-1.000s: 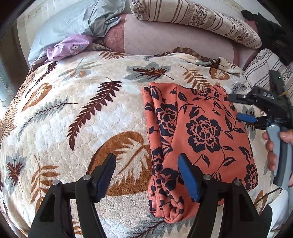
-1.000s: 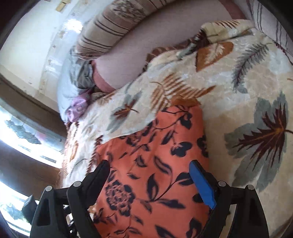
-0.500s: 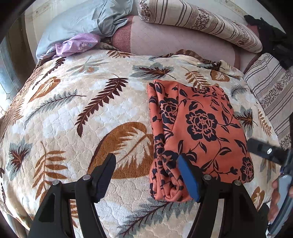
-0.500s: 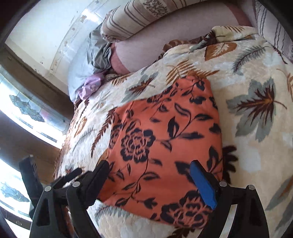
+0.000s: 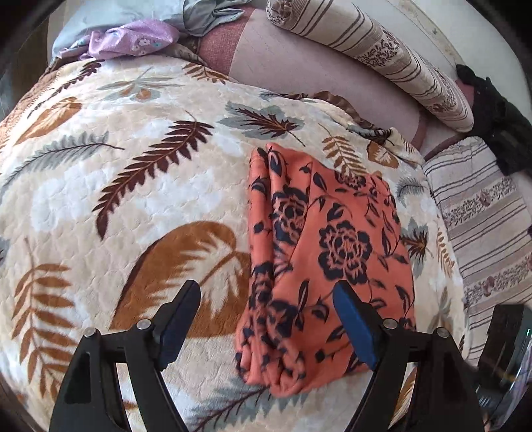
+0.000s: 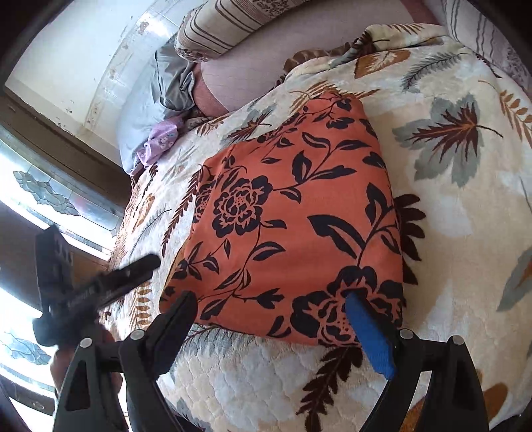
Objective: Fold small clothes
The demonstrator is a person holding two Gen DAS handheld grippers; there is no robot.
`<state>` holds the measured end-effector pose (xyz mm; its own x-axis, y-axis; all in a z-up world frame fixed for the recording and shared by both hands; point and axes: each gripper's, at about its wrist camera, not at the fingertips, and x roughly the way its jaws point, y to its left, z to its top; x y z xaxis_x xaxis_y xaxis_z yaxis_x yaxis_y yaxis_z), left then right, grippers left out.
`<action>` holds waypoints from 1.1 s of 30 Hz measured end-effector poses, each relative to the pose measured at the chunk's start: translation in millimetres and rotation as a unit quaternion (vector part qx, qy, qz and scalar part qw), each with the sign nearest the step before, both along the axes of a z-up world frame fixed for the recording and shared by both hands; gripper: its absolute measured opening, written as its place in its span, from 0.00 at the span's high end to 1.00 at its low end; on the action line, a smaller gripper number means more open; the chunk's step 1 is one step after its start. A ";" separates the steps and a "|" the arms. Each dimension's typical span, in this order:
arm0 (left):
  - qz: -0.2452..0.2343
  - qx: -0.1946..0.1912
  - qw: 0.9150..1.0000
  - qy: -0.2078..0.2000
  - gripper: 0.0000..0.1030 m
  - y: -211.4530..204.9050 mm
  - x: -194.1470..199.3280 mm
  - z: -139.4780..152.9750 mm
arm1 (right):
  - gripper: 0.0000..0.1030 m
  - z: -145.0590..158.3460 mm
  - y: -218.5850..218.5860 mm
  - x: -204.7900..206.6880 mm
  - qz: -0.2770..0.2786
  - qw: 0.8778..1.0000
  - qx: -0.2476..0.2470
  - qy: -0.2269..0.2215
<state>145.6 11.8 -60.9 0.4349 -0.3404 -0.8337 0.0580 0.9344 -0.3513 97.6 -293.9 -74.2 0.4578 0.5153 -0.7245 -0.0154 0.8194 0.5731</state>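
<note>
An orange garment with a dark flower print [image 5: 326, 252] lies folded into a thick rectangle on the leaf-patterned blanket [image 5: 116, 186]. My left gripper [image 5: 269, 299] hangs over its near left edge, jaws opening, nothing pressed between the pads. In the right wrist view the same folded garment [image 6: 289, 212] lies flat just ahead of my right gripper [image 6: 271, 307], which stands open above its near edge and holds nothing. The left gripper shows there as a blurred black tool [image 6: 89, 285] at the left, held by a hand.
A lilac cloth [image 5: 133, 40] and a pale blue-grey cloth [image 5: 206, 13] lie at the head of the bed by a striped bolster [image 5: 375, 53]. A striped cushion [image 5: 482, 226] lies on the right, a dark heap [image 5: 498, 123] behind it. A window [image 6: 40, 192] is on the left.
The left gripper's jaws have spread wider and its view has swung, so the garment sits further right. The right gripper has drawn back from over the cloth to its near edge.
</note>
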 end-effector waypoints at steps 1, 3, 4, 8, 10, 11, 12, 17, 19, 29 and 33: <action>0.004 -0.004 1.000 0.003 0.20 -2.8 13.8 -2.1 | 0.11 0.8 2.8 -0.1 0.003 1.000 -0.006 -0.004; 0.009 -0.012 1.000 0.011 0.20 -8.7 42.2 -8.1 | 0.11 1.6 5.7 0.0 0.009 1.000 -0.011 -0.012; 0.016 -0.009 1.000 0.019 0.20 -11.5 56.2 -12.5 | 0.11 1.3 6.6 0.8 0.011 1.000 -0.012 -0.013; 0.047 0.007 0.996 0.074 0.28 -16.5 104.9 -46.6 | 0.11 -5.7 10.4 4.9 0.018 0.999 -0.022 -0.014; 0.059 0.011 0.995 0.083 0.29 -13.7 117.0 -62.0 | 0.11 -12.9 11.1 6.3 0.023 1.000 -0.020 -0.007; 0.064 0.004 0.995 0.075 0.29 -11.6 117.6 -62.0 | 0.11 -14.4 10.5 5.8 0.023 1.000 -0.017 -0.008; 0.063 0.004 0.996 0.070 0.29 -10.9 116.6 -59.6 | 0.11 -14.1 10.3 5.8 0.023 1.000 -0.016 -0.010; 0.067 0.030 0.997 0.022 0.29 -2.1 85.8 -30.7 | 0.11 -5.8 8.8 1.9 0.025 0.999 -0.014 -0.018; 0.064 0.048 0.997 0.000 0.29 2.0 67.1 -16.6 | 0.11 1.3 6.5 -4.5 0.018 0.999 -0.016 -0.030; 0.104 0.142 0.977 -0.118 0.14 8.2 -51.5 49.8 | 0.11 41.7 8.6 -64.8 -0.023 0.991 -0.107 -0.082; 0.101 0.164 0.969 -0.153 0.09 4.4 -94.8 63.8 | 0.03 46.4 10.1 -87.5 -0.044 0.985 -0.141 -0.092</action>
<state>50.7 16.2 2.9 0.7084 0.0383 -0.7048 -0.0823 0.9962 -0.0287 10.1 -283.8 -27.8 0.6280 0.2577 -0.7343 -0.0193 0.9485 0.3163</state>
